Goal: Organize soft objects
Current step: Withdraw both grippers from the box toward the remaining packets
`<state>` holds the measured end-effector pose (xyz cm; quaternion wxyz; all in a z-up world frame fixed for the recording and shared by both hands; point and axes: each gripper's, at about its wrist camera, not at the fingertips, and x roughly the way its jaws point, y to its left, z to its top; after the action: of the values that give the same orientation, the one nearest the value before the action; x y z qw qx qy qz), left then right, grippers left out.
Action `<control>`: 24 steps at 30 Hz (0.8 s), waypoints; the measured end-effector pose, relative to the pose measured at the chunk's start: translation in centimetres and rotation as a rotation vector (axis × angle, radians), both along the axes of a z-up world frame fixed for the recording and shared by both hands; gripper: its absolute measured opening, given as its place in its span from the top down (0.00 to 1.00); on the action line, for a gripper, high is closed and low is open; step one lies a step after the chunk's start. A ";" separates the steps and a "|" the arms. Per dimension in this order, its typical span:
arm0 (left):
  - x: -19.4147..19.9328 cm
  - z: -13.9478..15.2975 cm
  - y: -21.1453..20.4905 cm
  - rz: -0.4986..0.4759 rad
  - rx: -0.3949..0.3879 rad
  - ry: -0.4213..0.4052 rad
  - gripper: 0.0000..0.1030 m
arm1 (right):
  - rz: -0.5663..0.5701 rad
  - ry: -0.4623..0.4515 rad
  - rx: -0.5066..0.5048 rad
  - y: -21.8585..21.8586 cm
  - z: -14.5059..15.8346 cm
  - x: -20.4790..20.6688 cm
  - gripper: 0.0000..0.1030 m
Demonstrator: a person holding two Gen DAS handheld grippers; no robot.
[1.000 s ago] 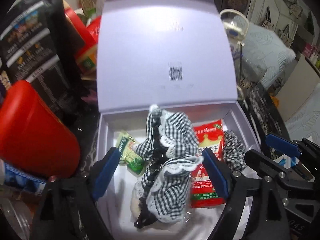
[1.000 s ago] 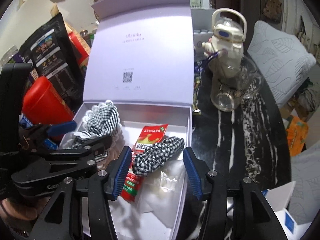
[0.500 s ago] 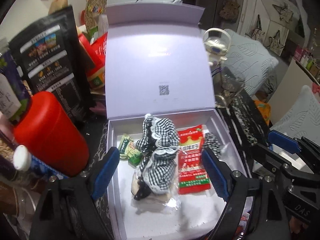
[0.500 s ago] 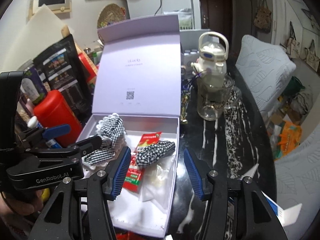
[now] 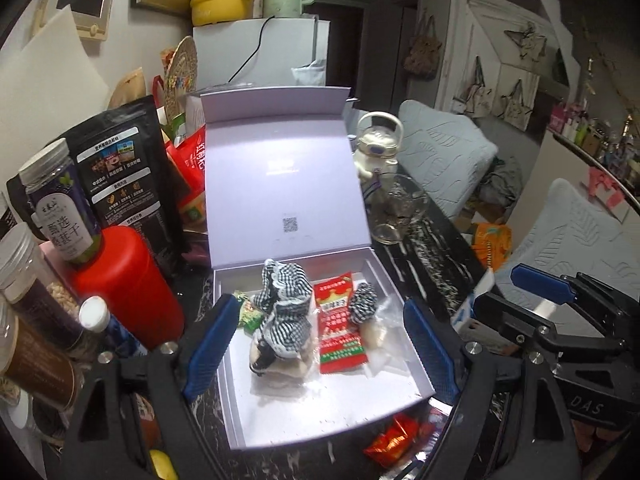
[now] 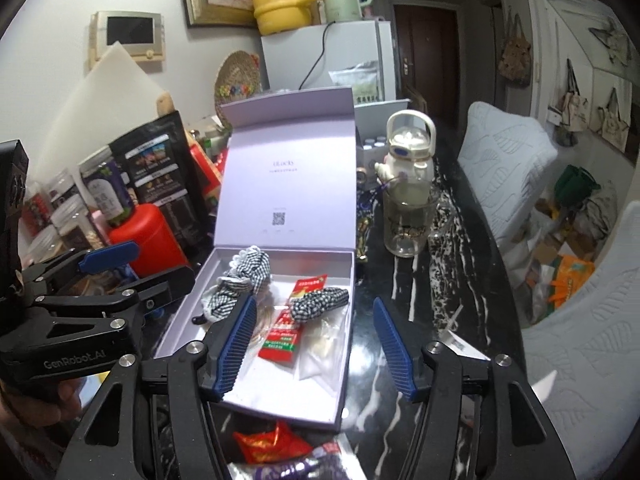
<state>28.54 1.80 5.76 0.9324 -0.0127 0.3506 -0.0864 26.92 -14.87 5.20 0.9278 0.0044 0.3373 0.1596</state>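
The checked scrunchie (image 6: 318,304) lies inside the lilac box (image 6: 256,404), draped over a red sachet (image 6: 286,330), with the larger frilled checked piece (image 5: 286,312) at its nine o'clock; both rest loose, apparently set down for keeping; the lid (image 5: 280,184) stands propped at twelve o'clock. The right gripper (image 6: 314,352) is empty, its jaws opening; the left gripper (image 5: 316,348) is spread wide, holding nothing. A red wrapper (image 6: 272,446) at six o'clock, outside the box, may be next.

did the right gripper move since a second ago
Yes. The right gripper has pulled back and up from the lavender box: the box looks smaller and farther, and the checked scrunchie no longer sits between its opening, empty jaws.
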 end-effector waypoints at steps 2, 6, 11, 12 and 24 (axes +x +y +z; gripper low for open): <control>-1.1 0.5 -0.2 -0.013 -0.004 -0.016 0.18 | -0.002 -0.022 0.000 -0.2 0.5 -1.2 0.35; -3.0 1.2 -0.5 -0.043 -0.007 -0.042 0.18 | -0.008 -0.047 -0.002 -0.4 1.4 -3.4 0.34; -5.4 1.8 -0.7 -0.077 -0.018 -0.060 0.18 | -0.008 -0.075 0.001 -0.6 2.1 -5.9 0.29; -5.8 1.8 -0.7 -0.081 -0.021 -0.062 0.18 | -0.009 -0.080 0.003 -0.7 2.2 -6.4 0.29; -10.0 -0.1 0.0 -0.094 -0.074 -0.062 0.18 | -0.007 -0.108 0.034 0.0 1.5 -11.7 0.24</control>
<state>18.51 1.85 5.70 0.9366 -0.0282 0.3183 -0.1434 15.20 -14.89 6.68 0.9450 0.0128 0.2838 0.1618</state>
